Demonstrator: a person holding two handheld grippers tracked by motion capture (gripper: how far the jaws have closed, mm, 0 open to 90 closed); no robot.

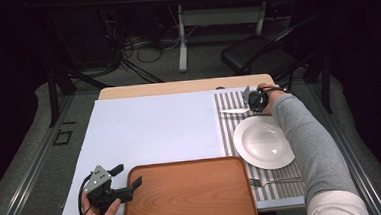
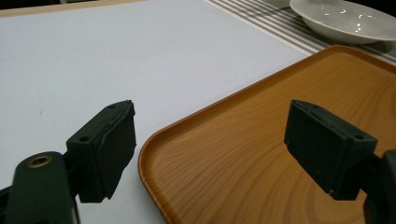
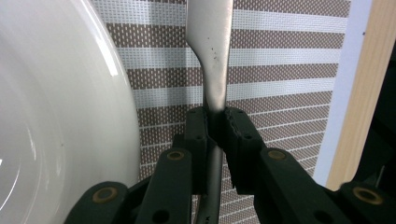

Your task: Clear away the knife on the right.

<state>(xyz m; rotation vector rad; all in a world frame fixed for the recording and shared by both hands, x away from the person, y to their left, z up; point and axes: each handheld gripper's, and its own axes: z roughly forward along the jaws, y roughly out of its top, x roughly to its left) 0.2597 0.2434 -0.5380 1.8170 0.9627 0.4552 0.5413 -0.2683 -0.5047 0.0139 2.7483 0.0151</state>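
A knife, or what looks like one, sits clamped in the right gripper over the striped mat beside the plate, while the left gripper gapes empty over the tray.

My high view looks forward and down from above my side of the table, far enough back to take in the whole white sheet and the floor beyond. The left gripper view rides low and close, facing across the rounded corner of the brown wooden tray toward the round white ceramic plate. The right gripper view looks down from very near onto the brown-and-white striped woven placemat. All three views share that plate.
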